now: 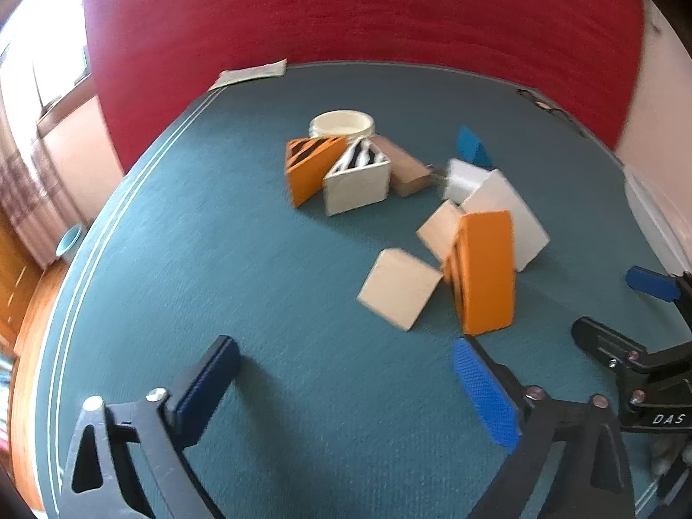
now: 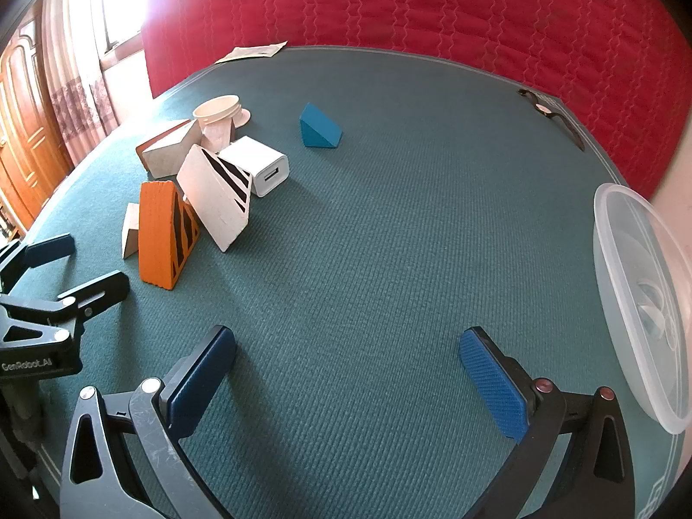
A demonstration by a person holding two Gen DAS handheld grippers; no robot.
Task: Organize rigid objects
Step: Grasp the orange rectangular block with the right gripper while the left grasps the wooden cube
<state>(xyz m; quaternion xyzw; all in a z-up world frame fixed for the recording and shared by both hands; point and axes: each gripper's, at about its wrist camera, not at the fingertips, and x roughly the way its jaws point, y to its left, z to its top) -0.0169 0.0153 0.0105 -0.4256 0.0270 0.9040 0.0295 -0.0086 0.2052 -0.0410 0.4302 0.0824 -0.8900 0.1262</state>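
Observation:
Rigid blocks lie clustered on the green table. In the left wrist view I see an orange striped wedge (image 1: 484,272), a plain wooden block (image 1: 400,287), a white wedge (image 1: 508,216), a white charger (image 1: 465,179), a blue wedge (image 1: 473,147), a zebra wedge (image 1: 359,179), a tiger-striped orange wedge (image 1: 309,168) and a cream cup (image 1: 341,124). My left gripper (image 1: 346,382) is open and empty in front of them. My right gripper (image 2: 346,374) is open and empty over bare cloth; the orange wedge (image 2: 166,235), charger (image 2: 264,164) and blue wedge (image 2: 318,127) lie ahead-left.
A clear plastic container (image 2: 640,298) stands at the right table edge. A wristwatch (image 2: 547,112) lies at the far right edge and a paper (image 2: 253,52) at the far left corner. A red quilted wall backs the table (image 2: 411,216).

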